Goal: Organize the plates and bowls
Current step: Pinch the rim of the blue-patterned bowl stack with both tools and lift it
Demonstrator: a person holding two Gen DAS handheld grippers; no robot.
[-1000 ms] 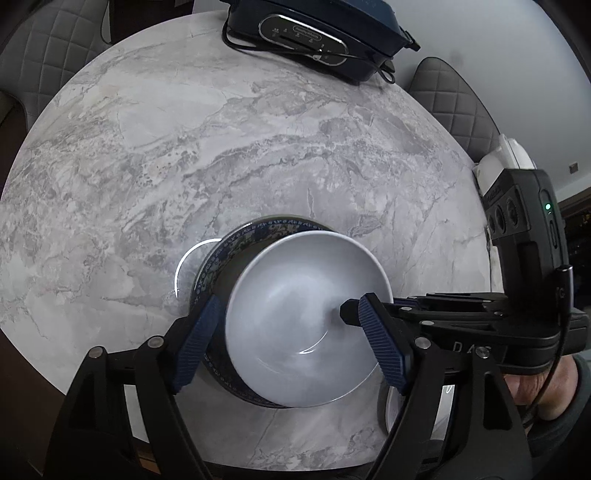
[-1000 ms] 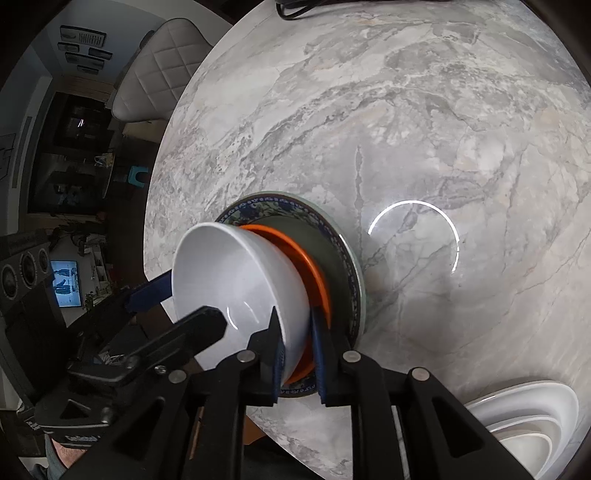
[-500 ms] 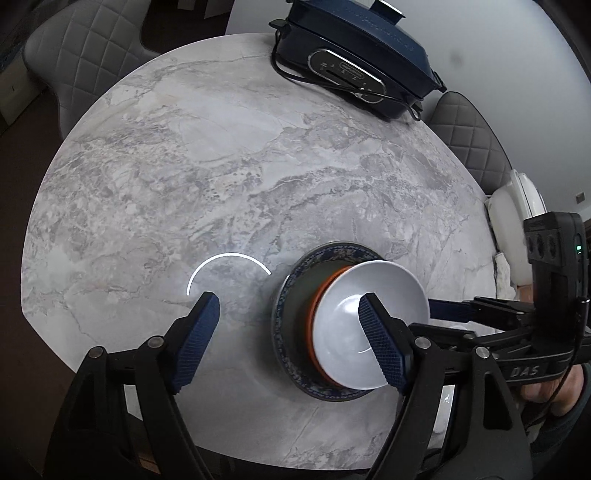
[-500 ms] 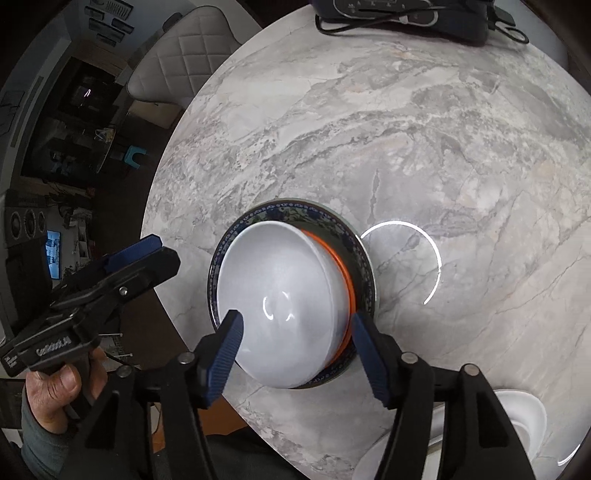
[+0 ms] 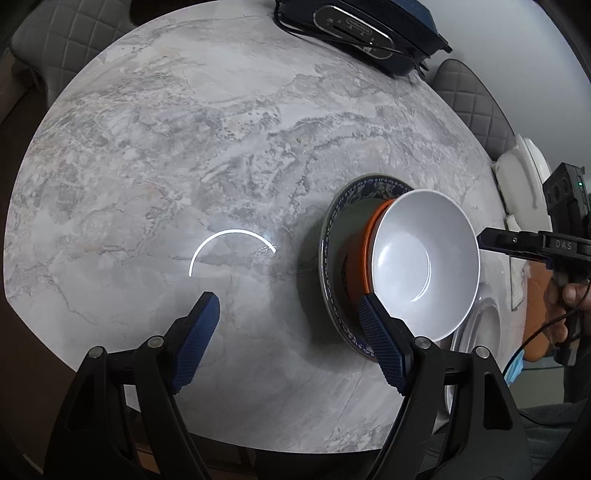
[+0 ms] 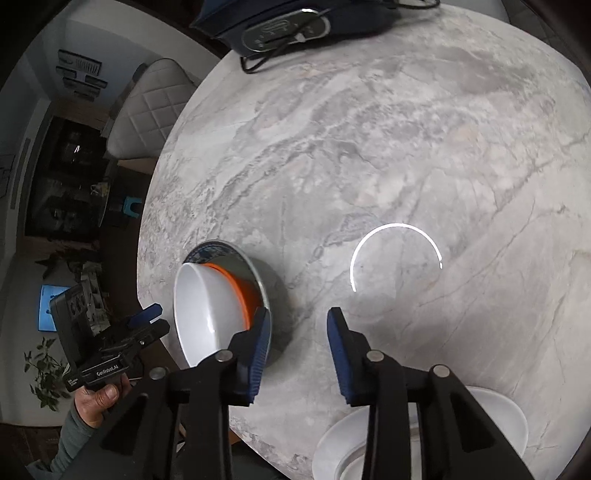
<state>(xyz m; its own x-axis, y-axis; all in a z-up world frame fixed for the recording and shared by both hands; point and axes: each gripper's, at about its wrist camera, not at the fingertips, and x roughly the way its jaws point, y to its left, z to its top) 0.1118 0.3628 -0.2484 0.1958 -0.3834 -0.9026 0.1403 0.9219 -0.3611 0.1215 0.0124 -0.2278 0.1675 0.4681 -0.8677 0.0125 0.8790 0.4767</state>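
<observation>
A white bowl (image 5: 424,262) sits nested in an orange bowl (image 5: 364,251) on a blue-patterned plate (image 5: 334,236) near the marble table's front edge. The stack also shows in the right wrist view: white bowl (image 6: 201,314), orange bowl (image 6: 242,291), plate (image 6: 236,256). My left gripper (image 5: 286,328) is open and empty, just left of the stack. My right gripper (image 6: 297,336) is open and empty, just right of the stack. White plates (image 6: 491,417) are stacked under my right gripper; they also show in the left wrist view (image 5: 476,325).
A dark electric appliance (image 5: 362,26) with a cord sits at the table's (image 5: 184,147) far edge. Quilted chairs (image 6: 155,107) stand around the table. A ring-shaped light reflection (image 5: 229,247) lies on the marble.
My right gripper opened, released the white bowl onto the stack and drew back to the right. My left gripper drew back to the left of the stack.
</observation>
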